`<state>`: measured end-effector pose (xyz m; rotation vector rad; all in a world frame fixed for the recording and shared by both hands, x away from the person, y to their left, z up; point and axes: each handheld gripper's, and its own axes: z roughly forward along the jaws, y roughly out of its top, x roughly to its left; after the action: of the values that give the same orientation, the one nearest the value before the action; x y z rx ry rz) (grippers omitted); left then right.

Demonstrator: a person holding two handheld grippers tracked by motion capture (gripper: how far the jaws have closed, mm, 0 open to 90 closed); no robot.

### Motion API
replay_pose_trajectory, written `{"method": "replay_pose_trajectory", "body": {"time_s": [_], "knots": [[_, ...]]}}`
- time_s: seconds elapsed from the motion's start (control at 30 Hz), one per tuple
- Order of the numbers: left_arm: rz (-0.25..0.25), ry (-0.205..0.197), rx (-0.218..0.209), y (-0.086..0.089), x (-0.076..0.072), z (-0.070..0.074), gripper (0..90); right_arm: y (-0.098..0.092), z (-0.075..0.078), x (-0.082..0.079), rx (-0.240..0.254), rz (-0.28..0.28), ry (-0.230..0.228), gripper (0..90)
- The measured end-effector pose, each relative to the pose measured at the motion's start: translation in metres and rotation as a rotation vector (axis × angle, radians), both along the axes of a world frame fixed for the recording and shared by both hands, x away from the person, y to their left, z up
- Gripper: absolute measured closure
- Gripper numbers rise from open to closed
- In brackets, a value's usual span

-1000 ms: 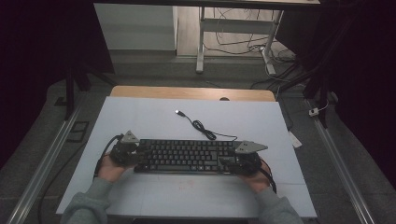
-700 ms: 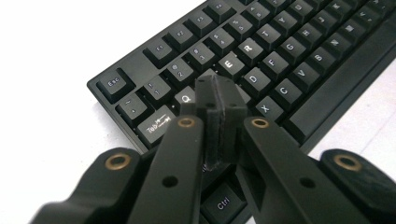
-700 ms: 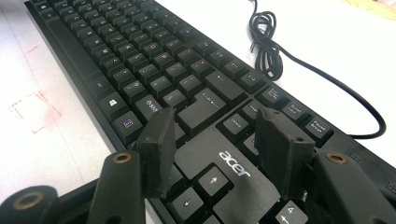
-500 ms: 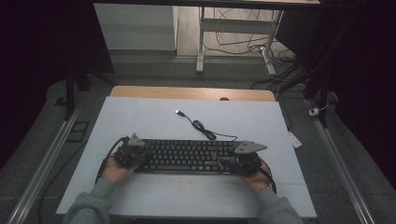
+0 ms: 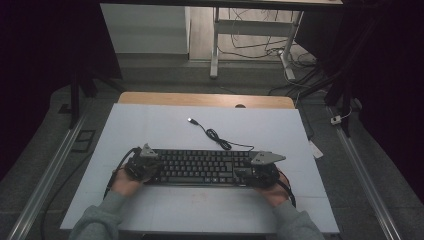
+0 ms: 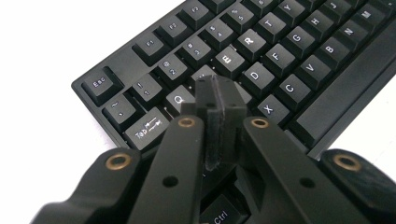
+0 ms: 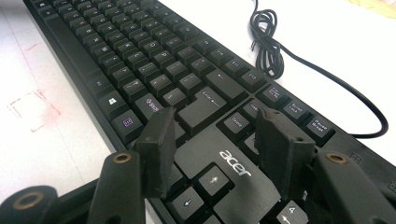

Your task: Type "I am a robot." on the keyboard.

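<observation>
White table top (image 5: pixel 165 127), wooden edge (image 5: pixel 205 99) behind, cables (image 5: pixel 252 42) on floor beyond.

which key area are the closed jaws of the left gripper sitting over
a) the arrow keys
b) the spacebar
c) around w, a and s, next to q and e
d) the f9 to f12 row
c: in the left gripper view the left gripper has its jaws pressed together above the keyboard, with the Q key beside them and the E key just beyond.

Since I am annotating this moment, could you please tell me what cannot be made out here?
- Left gripper view: the closed left tool hides the keyboard keys beneath its tip.
- High view: key legends are too small.
- Right gripper view: the cable leaves the top edge; the right tool covers keys.
</observation>
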<state>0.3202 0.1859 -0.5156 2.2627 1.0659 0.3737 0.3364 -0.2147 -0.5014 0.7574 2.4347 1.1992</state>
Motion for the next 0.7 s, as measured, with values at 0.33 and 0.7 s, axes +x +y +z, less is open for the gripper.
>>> {"method": "replay_pose_trajectory", "body": {"time_s": [0.33, 0.7], "knots": [[0.005, -0.003, -0.024, -0.001, 0.0, 0.0, 88.9, 0.0, 0.0, 0.0, -0.002, 0.0, -0.001, 48.6], [0.057, -0.085, -0.145, 0.022, -0.007, 0.022, 82.3, -0.001, 0.001, 0.0, 0.001, 0.001, -0.007, 48.6]]}}
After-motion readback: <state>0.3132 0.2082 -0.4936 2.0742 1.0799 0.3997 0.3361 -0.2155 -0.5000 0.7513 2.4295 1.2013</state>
